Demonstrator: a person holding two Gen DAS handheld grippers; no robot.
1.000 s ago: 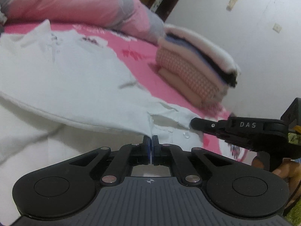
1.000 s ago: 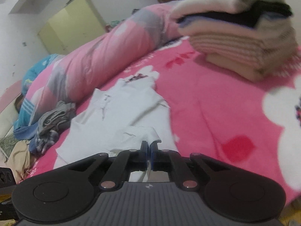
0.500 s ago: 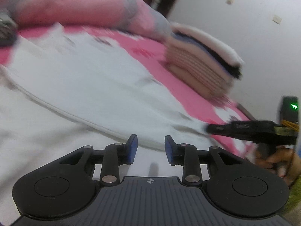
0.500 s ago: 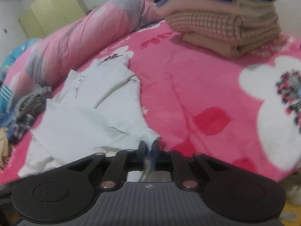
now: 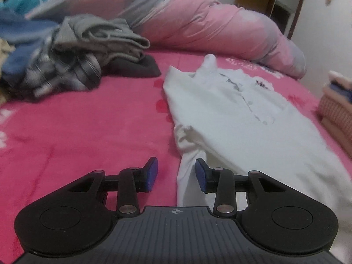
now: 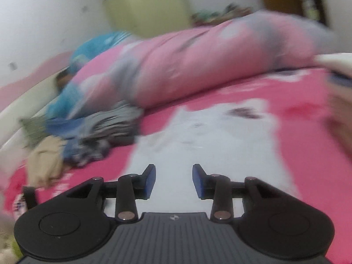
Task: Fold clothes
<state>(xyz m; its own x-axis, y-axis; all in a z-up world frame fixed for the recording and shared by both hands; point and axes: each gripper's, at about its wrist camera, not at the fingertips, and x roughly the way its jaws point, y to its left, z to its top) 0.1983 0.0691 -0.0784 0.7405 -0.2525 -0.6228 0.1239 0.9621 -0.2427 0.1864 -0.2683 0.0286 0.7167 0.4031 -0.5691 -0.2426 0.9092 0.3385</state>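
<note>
Left wrist view: the left tongs (image 5: 176,175), just opened partway, grip nothing; the white polo shirt (image 5: 237,118) lies ahead and right on the pink bed (image 5: 88,132).

Right wrist view, blurred: the right tongs (image 6: 173,179), likewise just parted, hang empty over the shirt. The fabric looks soft and limp; pinch a hem or sleeve edge.

Both grippers parted, nothing held

The left gripper (image 5: 176,174) and right gripper (image 6: 174,180) angle downward, jaws having just been opening, nothing between their blue pads.
</note>
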